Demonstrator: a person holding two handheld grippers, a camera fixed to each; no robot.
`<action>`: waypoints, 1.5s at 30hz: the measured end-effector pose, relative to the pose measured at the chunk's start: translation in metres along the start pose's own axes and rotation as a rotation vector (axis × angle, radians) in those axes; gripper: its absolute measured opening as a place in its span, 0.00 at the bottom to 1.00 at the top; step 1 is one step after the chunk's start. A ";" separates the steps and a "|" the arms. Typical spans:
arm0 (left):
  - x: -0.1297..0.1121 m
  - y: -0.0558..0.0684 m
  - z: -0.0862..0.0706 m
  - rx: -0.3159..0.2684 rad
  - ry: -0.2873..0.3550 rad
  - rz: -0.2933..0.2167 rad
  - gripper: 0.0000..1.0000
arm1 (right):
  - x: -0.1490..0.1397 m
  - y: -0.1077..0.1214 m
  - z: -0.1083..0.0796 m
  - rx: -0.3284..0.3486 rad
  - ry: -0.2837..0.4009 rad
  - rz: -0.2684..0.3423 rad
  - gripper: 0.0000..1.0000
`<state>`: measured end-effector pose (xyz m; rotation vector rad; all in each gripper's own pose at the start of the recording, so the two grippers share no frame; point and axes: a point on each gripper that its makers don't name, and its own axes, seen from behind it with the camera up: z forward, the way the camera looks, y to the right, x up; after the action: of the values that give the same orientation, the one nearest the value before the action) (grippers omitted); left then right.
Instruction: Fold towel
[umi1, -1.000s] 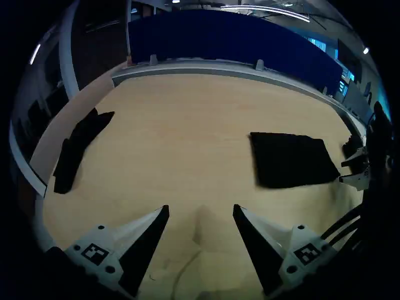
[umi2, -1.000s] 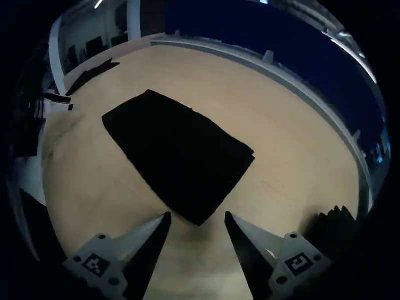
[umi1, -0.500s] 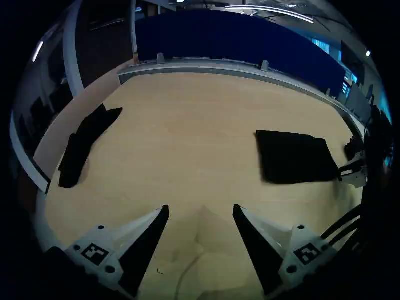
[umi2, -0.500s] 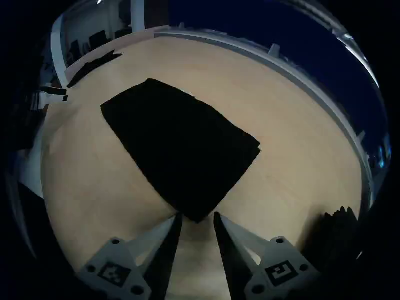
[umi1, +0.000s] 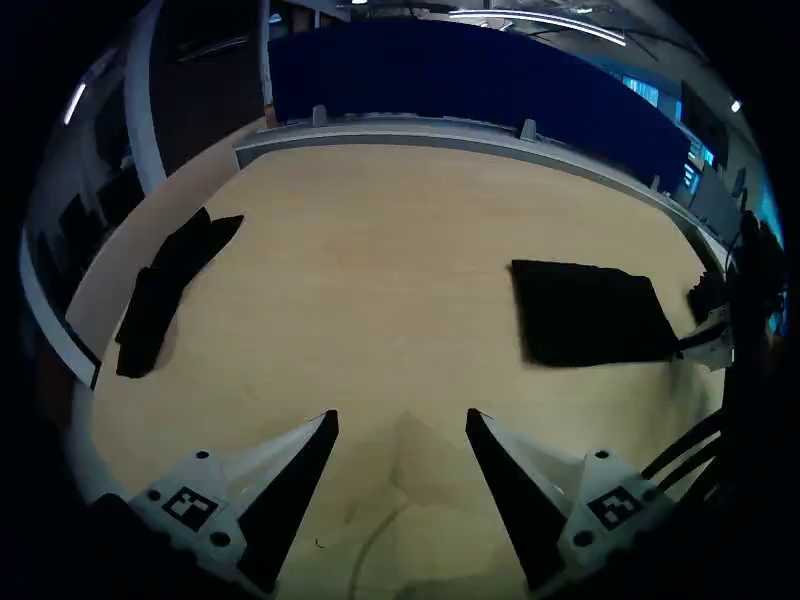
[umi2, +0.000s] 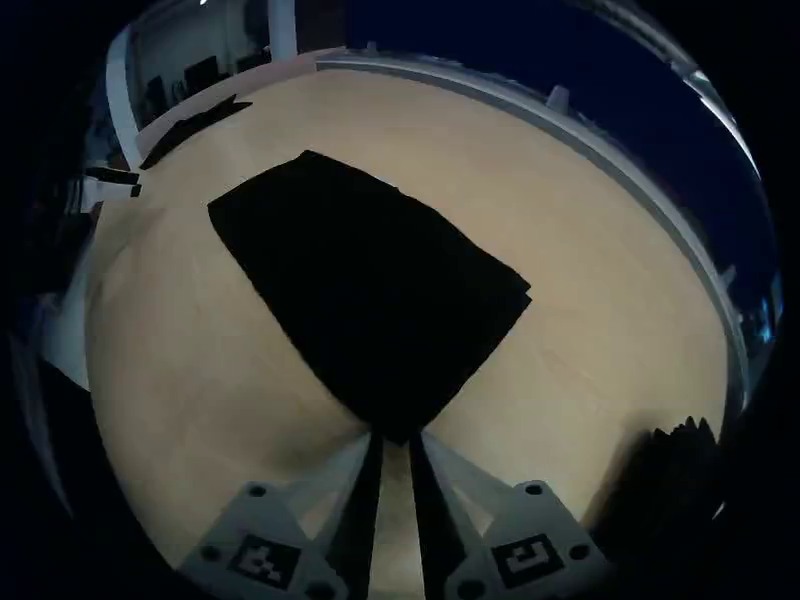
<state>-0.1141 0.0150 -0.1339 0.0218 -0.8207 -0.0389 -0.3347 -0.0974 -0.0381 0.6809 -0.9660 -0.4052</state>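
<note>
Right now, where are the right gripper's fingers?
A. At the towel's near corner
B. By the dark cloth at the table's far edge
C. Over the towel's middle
A: in the right gripper view, the right gripper has its fingers close together on either side of the near corner of the towel.

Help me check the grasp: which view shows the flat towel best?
The right gripper view: the towel lies large at centre, near corner between the fingers of the right gripper. The left gripper view shows it small, far right, that gripper at its edge.
</note>
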 end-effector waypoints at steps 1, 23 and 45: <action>0.000 0.000 0.000 0.000 0.000 0.001 0.95 | 0.000 0.000 0.000 0.000 0.000 0.000 0.09; 0.007 -0.010 -0.007 0.005 0.017 -0.008 0.95 | 0.061 0.006 -0.030 -0.051 0.061 -0.144 0.05; 0.007 -0.023 -0.014 0.014 0.042 -0.053 0.95 | 0.162 -0.017 -0.028 -0.041 0.096 -0.407 0.04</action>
<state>-0.1003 -0.0077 -0.1391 0.0571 -0.7779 -0.0826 -0.2269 -0.1966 0.0381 0.8537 -0.7241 -0.7417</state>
